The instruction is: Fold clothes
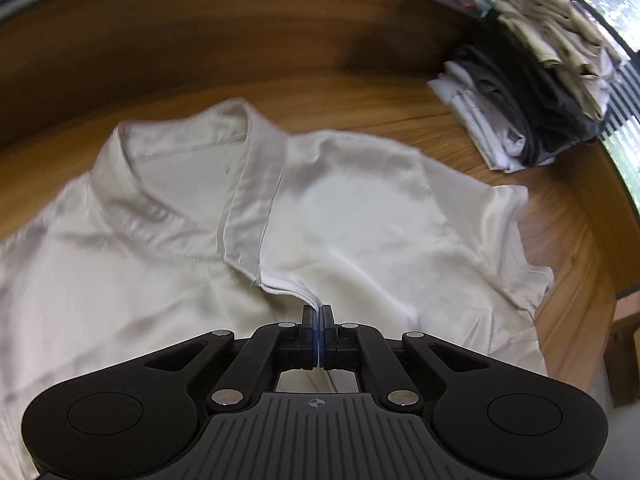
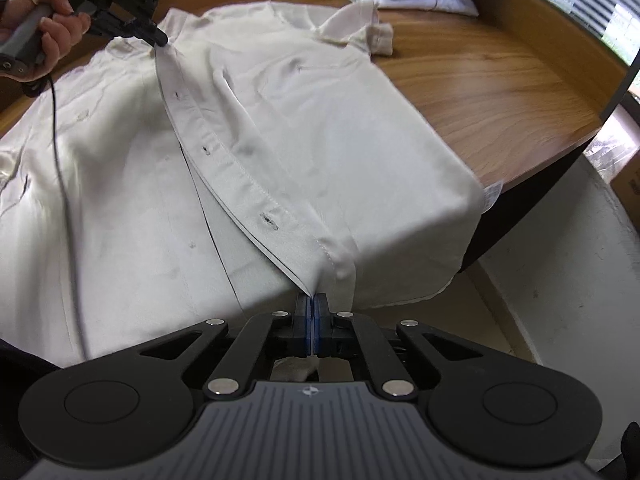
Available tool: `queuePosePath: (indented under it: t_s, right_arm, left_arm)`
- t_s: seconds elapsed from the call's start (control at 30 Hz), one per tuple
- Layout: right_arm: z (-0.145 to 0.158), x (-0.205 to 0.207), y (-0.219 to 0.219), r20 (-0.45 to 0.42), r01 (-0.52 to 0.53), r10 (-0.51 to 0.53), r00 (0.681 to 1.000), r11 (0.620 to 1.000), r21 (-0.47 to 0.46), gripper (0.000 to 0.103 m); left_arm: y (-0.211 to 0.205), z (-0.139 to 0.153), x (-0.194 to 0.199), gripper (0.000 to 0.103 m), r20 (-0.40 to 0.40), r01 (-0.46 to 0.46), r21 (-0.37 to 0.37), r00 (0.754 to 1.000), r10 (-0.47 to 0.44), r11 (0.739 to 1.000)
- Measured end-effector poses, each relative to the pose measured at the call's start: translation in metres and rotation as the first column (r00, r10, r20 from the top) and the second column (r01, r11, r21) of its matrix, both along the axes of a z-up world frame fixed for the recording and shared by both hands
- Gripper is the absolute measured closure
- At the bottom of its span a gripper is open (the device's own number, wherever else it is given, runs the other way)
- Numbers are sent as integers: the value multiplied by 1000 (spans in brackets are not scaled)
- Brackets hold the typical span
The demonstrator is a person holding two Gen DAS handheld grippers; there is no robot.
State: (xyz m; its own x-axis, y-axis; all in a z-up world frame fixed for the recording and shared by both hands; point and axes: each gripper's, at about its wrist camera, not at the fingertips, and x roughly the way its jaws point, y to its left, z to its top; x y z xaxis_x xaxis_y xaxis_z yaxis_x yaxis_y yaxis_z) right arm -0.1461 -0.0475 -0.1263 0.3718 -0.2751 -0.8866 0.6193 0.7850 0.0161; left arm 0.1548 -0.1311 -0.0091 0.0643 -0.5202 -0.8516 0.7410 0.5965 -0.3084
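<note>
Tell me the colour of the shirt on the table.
Off-white, plain; the shirt shows best in the right wrist view.

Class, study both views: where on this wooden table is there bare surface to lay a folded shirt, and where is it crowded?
Bare wood lies beyond the white shirt's collar up to the table's far edge, and between the shirt's sleeve and the right rim. The far right corner is crowded by the stack of folded clothes. The shirt covers the near side and overhangs the edge.

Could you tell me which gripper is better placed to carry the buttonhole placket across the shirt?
Neither alone: left gripper pinches the placket near the collar, right gripper pinches its hem end.
</note>
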Motion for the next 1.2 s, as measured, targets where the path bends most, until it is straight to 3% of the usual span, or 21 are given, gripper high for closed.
queuePosePath:
  t_s: [0.27,0.43,0.67,0.87,0.97,1.07,1.2]
  right_arm:
    - [21,7,23,-1,-34,34,999,999,37,102]
    - [13,17,40,-14,-68,69,998,995,77,102]
    - [19,18,42,-10,-108,109,994,992,64,87]
    - [39,9,33,27,-126,125,992,991,46,84]
    - [48,6,37,32,-153,152,988,988,30,77]
    - [54,4,44,33,-182,181,983,983,25,77]
    - [58,6,57,42,-234,232,972,971,44,75]
  left_arm:
    - [7,14,2,100,56,34,12,998,-35,999]
    - [19,5,13,99,29,-2,44,1000,0,999]
    - [36,21,14,88,98,50,64,994,-56,997]
    - [77,47,21,81,144,49,84,988,-61,995]
    - [105,55,28,75,133,36,94,990,-48,995]
    - [134,59,34,72,131,19,111,991,-34,994]
    - [180,63,41,63,122,-57,114,992,43,992]
